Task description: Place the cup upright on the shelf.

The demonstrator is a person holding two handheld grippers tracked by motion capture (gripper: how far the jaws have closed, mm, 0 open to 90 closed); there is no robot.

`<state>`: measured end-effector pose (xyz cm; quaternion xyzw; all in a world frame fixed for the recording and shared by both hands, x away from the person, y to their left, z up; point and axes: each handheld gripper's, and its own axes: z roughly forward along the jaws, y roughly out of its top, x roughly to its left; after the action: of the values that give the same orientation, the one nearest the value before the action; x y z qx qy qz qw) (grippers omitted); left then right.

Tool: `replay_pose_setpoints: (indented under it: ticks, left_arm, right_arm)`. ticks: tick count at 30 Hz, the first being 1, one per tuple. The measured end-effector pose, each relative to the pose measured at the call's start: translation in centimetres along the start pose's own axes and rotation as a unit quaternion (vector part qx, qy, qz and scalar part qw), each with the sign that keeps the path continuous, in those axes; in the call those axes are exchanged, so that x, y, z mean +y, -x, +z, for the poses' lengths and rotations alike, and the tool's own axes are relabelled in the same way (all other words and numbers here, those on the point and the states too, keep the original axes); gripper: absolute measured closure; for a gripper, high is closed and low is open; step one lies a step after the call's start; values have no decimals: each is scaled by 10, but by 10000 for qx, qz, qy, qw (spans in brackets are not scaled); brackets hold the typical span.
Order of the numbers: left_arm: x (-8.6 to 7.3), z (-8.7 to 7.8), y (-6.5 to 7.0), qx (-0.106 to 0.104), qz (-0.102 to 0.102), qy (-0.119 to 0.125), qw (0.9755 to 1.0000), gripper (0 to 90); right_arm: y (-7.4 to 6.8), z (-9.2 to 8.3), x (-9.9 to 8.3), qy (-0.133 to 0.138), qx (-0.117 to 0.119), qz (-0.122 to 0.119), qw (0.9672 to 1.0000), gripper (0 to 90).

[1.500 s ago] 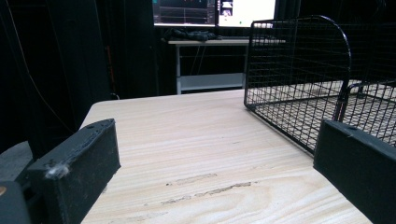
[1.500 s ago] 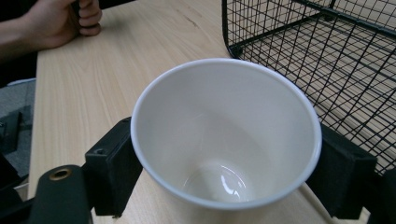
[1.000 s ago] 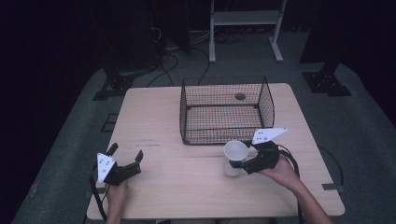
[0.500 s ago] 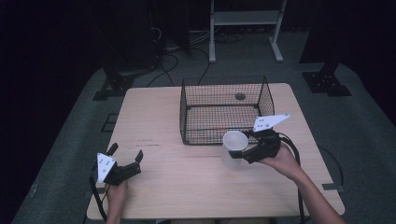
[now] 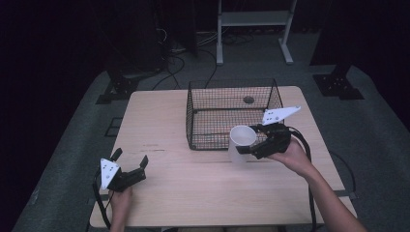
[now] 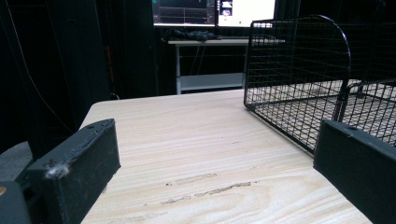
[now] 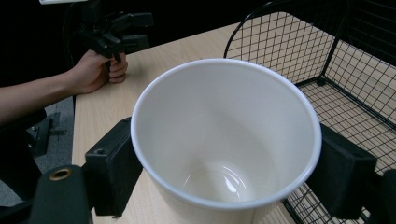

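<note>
The right hand-held gripper [image 5: 251, 150] has its two black jaws closed against opposite sides of a plain white ceramic cup [image 5: 240, 141], held clear above the pale wooden worktop [image 5: 159, 121] just beside the black wire basket's [image 5: 212, 92] near wall, probably for lowering inside; the left hand-held gripper [image 5: 129, 166] rests wide apart, empty, out of the way.
</note>
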<state>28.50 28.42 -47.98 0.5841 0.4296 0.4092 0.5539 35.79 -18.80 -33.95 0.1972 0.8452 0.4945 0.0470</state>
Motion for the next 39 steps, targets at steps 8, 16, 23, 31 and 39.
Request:
replay_pose_setpoints:
  ticks: [8, 16, 23, 31, 39]
  left_arm:
    - [0, 0, 0, 1, -5, 4, 10000, 0]
    - [0, 0, 0, -1, -14, 5, 10000, 0]
    - [0, 0, -1, -7, -10, -2, 10000, 0]
    - [0, 0, 0, -4, -12, 6, 10000, 0]
    - [0, 0, 0, -12, -4, 5, 10000, 0]
  right_arm:
    - [7, -1, 14, 94, 17, 10, 10000, 193]
    - [13, -1, 25, 107, -6, 16, 9999, 193]
    - [25, 1, 37, 163, -17, 89, 9998, 194]
    - [33, 5, 45, 191, -49, 140, 9997, 194]
    - [40, 15, 54, 93, -65, 137, 9998, 194]
